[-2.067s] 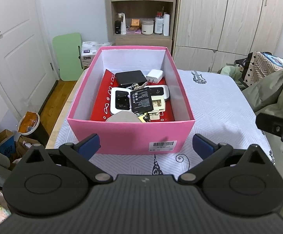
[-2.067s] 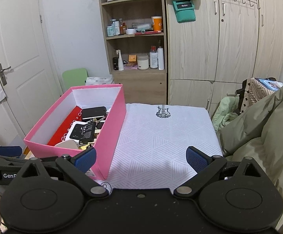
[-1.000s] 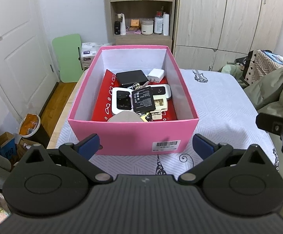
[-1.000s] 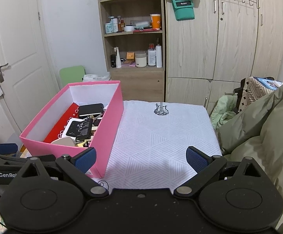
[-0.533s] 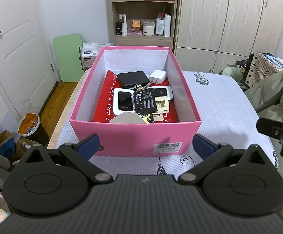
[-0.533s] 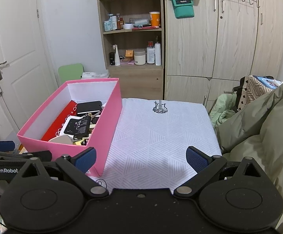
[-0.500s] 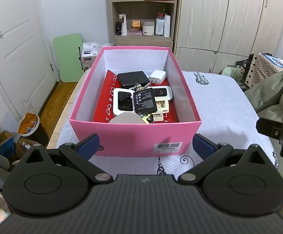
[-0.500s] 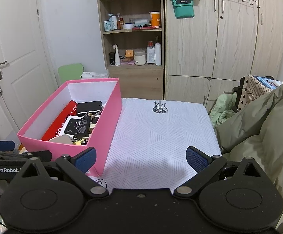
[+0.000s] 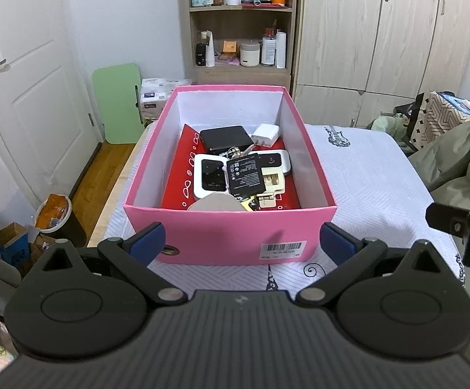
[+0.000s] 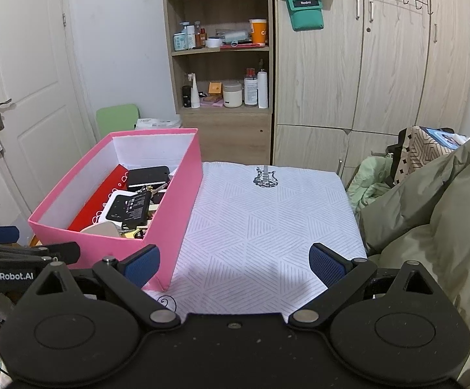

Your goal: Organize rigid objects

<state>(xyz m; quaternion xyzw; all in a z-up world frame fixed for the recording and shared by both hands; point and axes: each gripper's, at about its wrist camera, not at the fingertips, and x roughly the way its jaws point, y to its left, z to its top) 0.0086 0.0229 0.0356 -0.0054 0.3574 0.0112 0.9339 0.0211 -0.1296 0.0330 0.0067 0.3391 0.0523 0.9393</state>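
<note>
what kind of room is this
Most likely a bedroom: a bed with a white patterned cover, wooden wardrobe doors, and an open shelf of toiletry bottles.

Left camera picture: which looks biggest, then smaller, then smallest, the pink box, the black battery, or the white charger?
1. Pink box, by far the largest.
2. Black battery.
3. White charger, though it lies farther back, which may shrink it.

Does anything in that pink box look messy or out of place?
Yes. Inside the pink box the gadgets lie heaped rather than sorted: a black battery rests tilted across a white device, with a white charger beside a black block. Nothing looks broken or spilled.
</note>
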